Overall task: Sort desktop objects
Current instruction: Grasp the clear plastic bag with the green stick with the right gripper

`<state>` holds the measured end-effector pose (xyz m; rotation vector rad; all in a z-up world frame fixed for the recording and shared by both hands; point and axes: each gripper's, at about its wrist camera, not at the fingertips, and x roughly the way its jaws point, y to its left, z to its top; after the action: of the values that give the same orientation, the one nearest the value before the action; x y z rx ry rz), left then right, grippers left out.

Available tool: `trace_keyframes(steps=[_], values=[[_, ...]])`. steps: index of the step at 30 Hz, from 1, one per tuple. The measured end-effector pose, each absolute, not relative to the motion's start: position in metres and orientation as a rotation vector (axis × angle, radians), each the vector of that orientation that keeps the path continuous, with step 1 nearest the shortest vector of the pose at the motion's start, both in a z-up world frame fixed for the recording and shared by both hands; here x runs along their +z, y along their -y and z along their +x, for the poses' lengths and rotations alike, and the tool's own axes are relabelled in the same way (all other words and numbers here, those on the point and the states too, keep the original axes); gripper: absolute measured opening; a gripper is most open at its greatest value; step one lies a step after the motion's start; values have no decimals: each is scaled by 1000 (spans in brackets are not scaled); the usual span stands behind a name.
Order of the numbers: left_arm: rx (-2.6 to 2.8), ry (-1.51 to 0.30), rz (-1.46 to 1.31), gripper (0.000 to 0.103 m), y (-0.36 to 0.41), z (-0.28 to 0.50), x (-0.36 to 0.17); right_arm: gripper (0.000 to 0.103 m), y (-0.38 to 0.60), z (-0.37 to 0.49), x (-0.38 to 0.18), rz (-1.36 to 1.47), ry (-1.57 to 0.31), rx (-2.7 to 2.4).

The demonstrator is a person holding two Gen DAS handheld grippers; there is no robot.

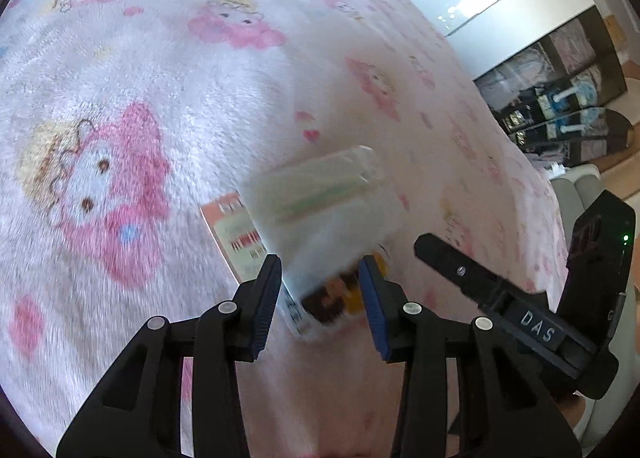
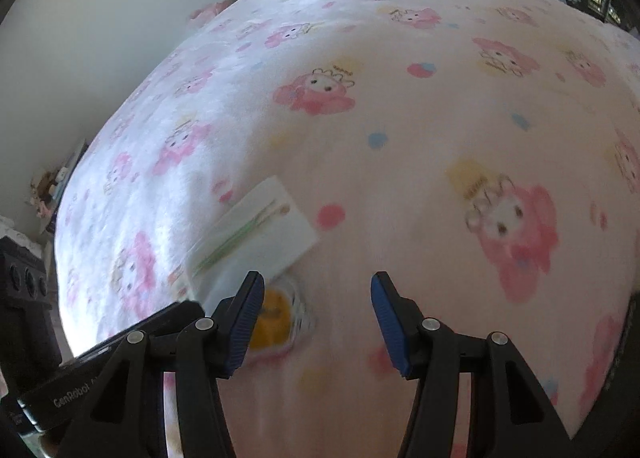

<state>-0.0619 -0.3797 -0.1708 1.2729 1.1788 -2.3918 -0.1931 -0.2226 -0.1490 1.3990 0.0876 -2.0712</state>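
My left claw (image 1: pixel 320 298) is spread wide, its blue-padded fingers either side of a blurred, flat white packet with green sticks inside (image 1: pixel 320 210), which seems to sit just ahead of the pads; contact I cannot tell. The packet overlaps a pink printed card (image 1: pixel 236 242) and a small yellow-and-white sticker pack (image 1: pixel 336 298) on the fluffy pink cartoon-print blanket (image 1: pixel 140 78). My right claw (image 2: pixel 316 314) is spread too, gripping nothing, beside the same packet (image 2: pixel 256 238).
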Motion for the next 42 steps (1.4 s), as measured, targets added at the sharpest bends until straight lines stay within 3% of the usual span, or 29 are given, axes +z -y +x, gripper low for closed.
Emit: trace_keyframes(steps=[6,7,8,9,14,23,25,27,29,31,32,33,34,35,42], values=[[-2379,-1201,1239,40,392,-73,-181,51,241,-220,-163,1390,-44,-2036],[-2379,-1206,1235,37,393,-75,-182,47,245,-222,-167,1398,-44,-2010],[-2384,-1210,1236,29,393,-75,-182,34,248,-223,-170,1409,-41,-1973],[-2389,-1221,1241,27,393,-77,-182,21,251,-223,-174,1426,-42,-1942],[-2419,-1256,1267,26,385,-77,-177,9,242,-211,-170,1422,7,-1865],[-2360,-1254,1264,27,389,-70,-174,9,231,-213,-156,1409,-3,-1986],[-2362,-1247,1230,30,396,-71,-171,16,231,-225,-158,1425,40,-1995],[-2355,-1254,1220,34,401,-75,-174,38,239,-235,-165,1422,47,-1998],[-2338,-1266,1227,34,405,-82,-181,42,247,-243,-173,1423,48,-1989],[-2343,-1281,1229,34,406,-89,-186,40,254,-247,-184,1443,62,-1940],[-2349,-1273,1233,32,405,-91,-185,24,255,-247,-188,1455,86,-1903],[-2354,-1257,1240,25,403,-91,-184,15,252,-244,-188,1452,102,-1882],[-2366,-1253,1251,14,401,-92,-183,14,251,-241,-187,1447,114,-1862],[-2376,-1263,1265,13,398,-91,-182,10,247,-234,-184,1443,116,-1843],[-2419,-1235,1395,13,363,-70,-171,7,210,-174,-168,1467,96,-1794]])
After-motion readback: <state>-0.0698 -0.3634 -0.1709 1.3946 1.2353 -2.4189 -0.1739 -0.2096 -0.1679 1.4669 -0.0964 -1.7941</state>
